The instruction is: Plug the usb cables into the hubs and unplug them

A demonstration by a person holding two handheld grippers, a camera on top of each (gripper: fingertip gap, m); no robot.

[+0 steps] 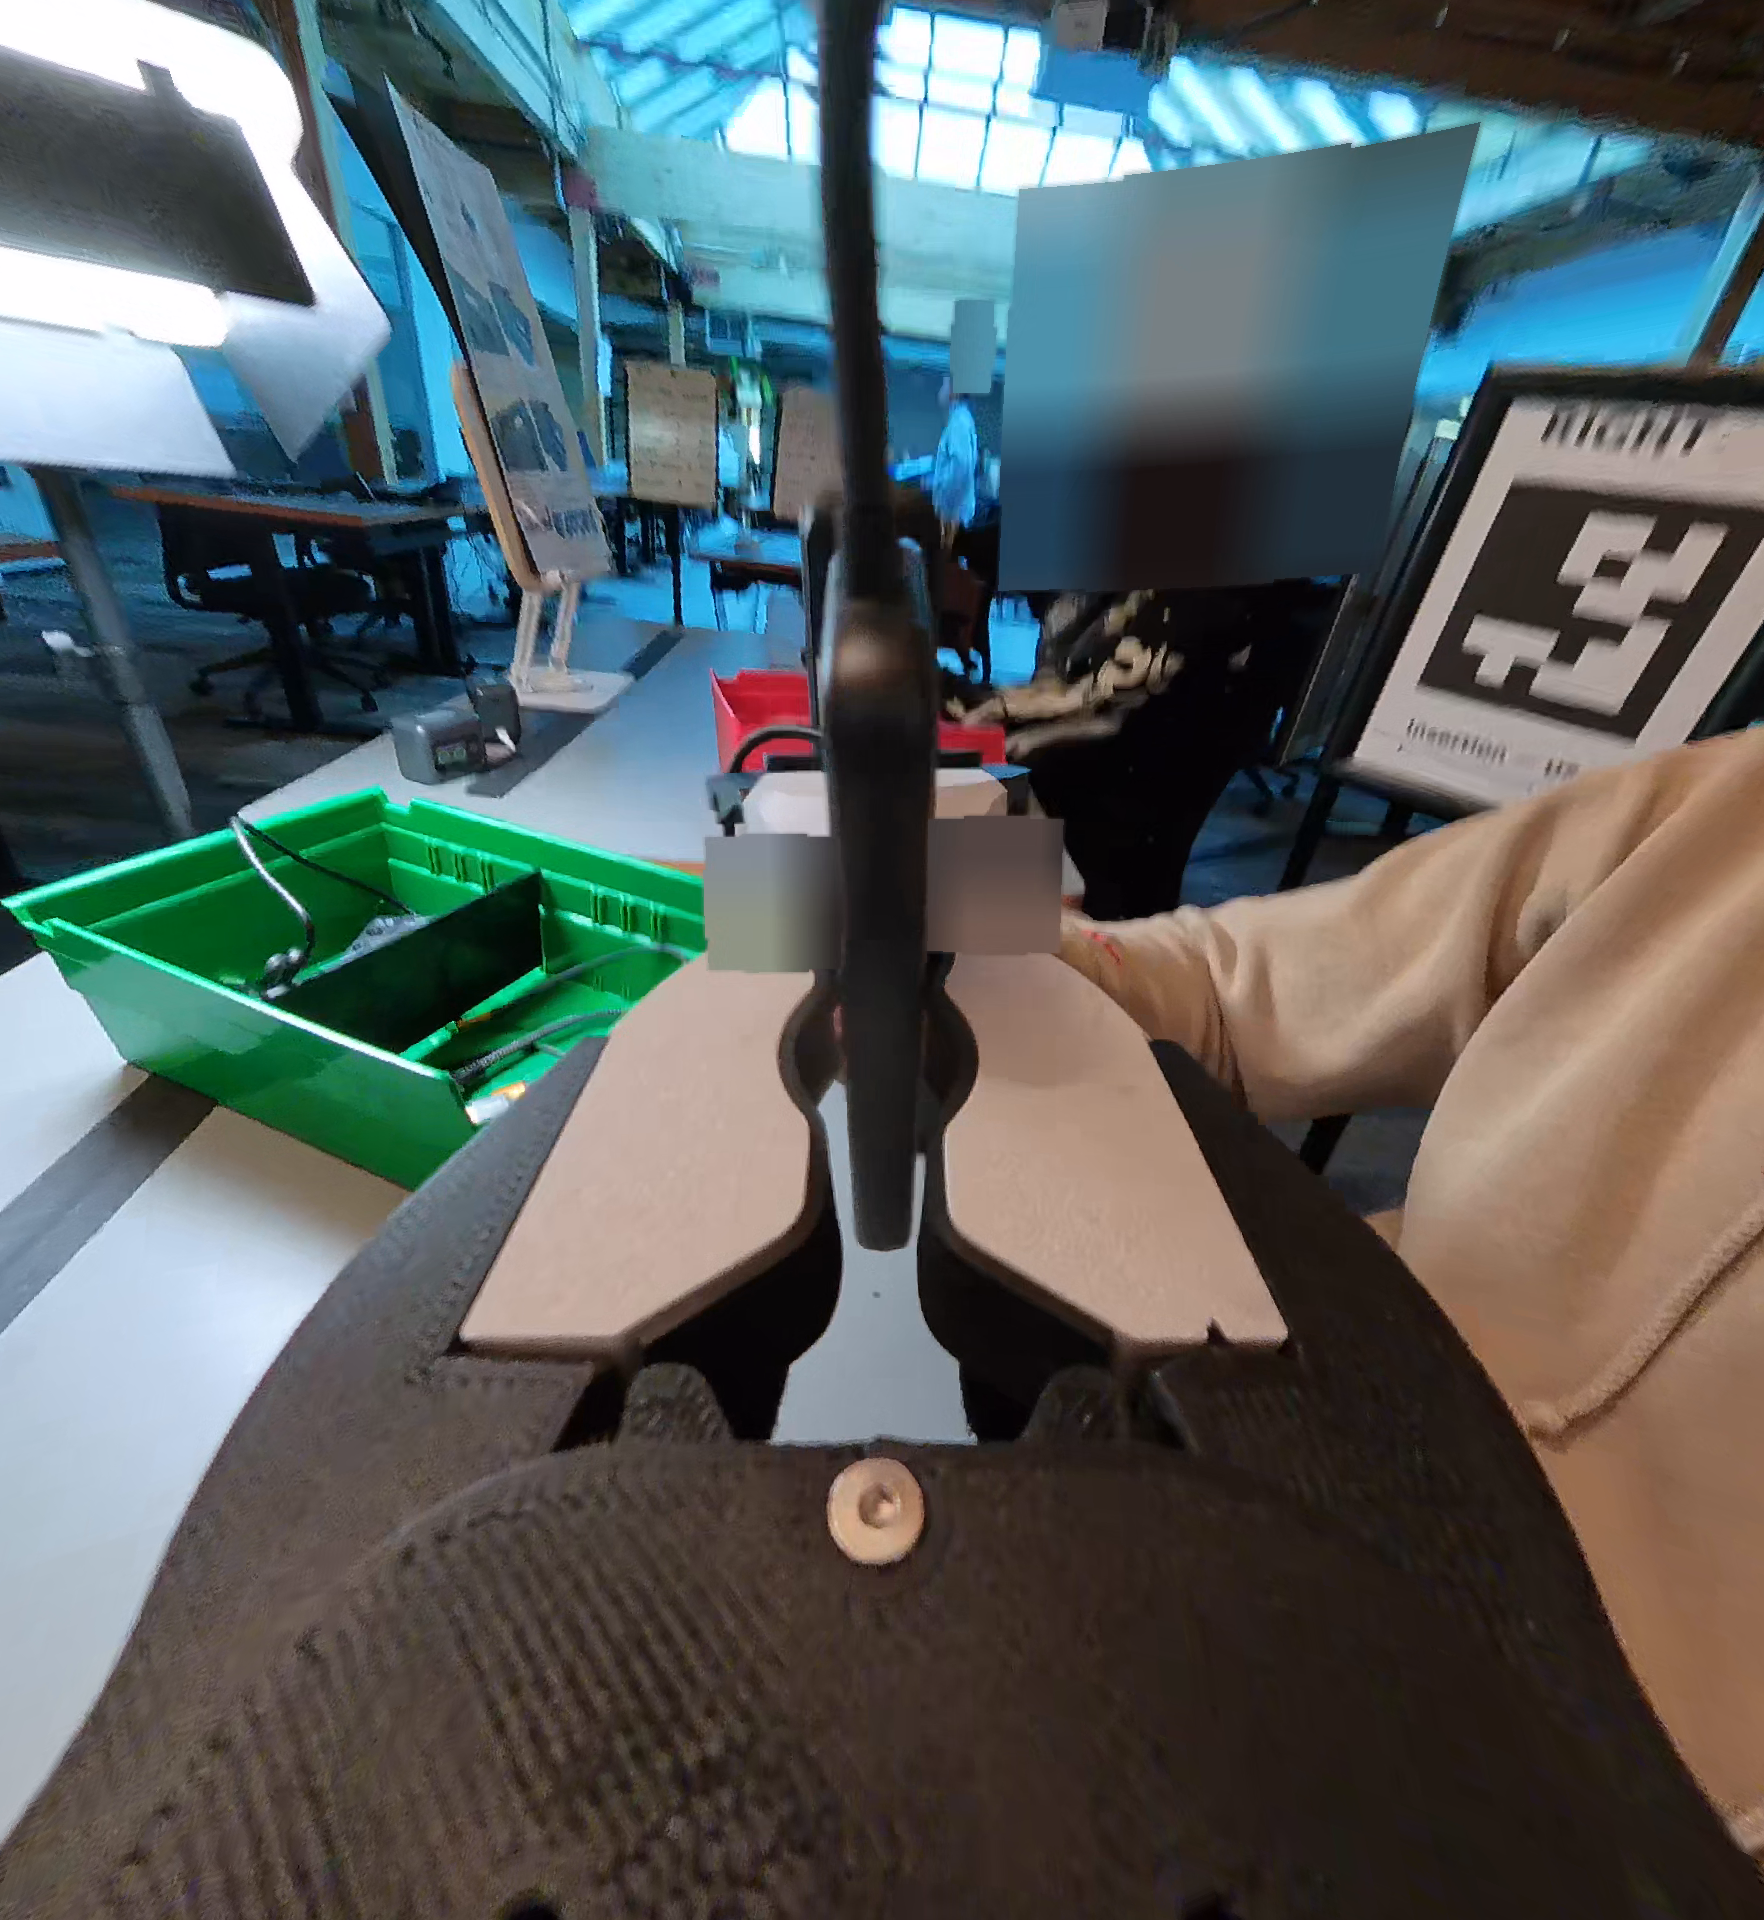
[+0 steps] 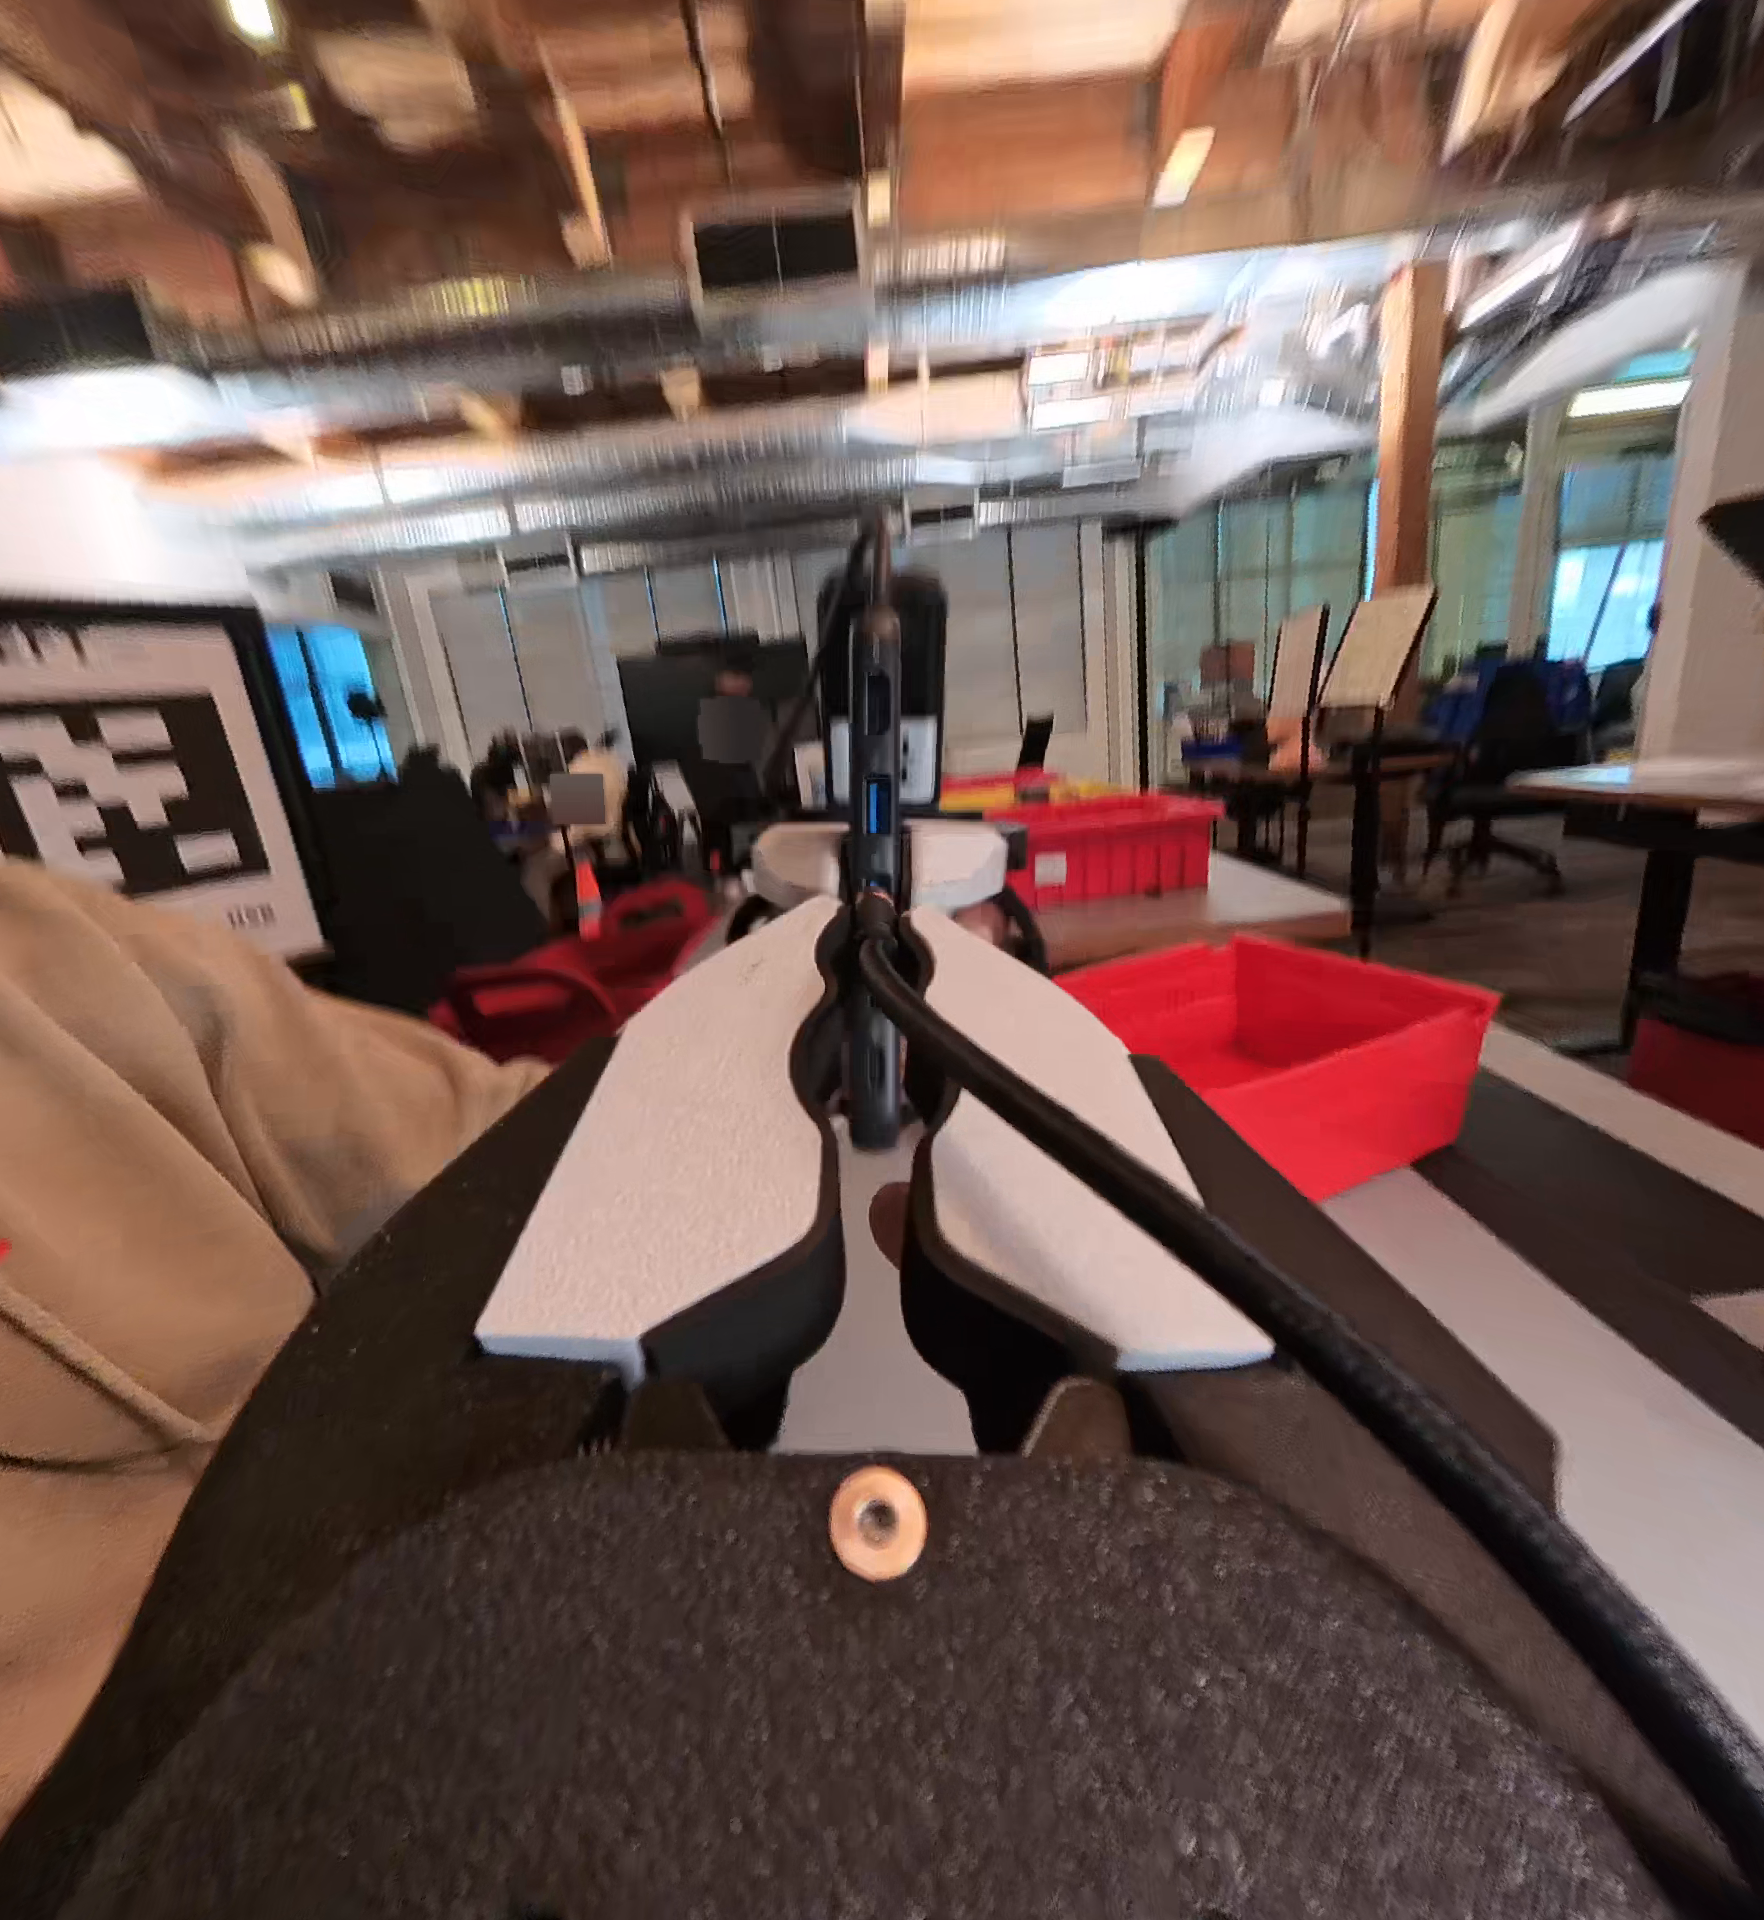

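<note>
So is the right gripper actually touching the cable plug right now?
Touching. The right wrist view shows the right gripper with its jaws pinched on the black cable where its plug meets the hub.

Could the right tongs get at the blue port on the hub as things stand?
Probably not. The right tongs are shut on a black cable whose plug meets the hub just below the blue port; they would have to let go first.

The hub (image 1: 876,831) stands upright between the jaws of the left gripper (image 1: 878,1039). A divided bin (image 1: 234,997) sits on the worktop (image 1: 57,1122) to its left (cables (image 1: 286,904) inside). An open bin (image 2: 1273,1049) sits on the worktop right of the right gripper (image 2: 873,997), whose cable (image 2: 1221,1247) trails back to the right.
</note>
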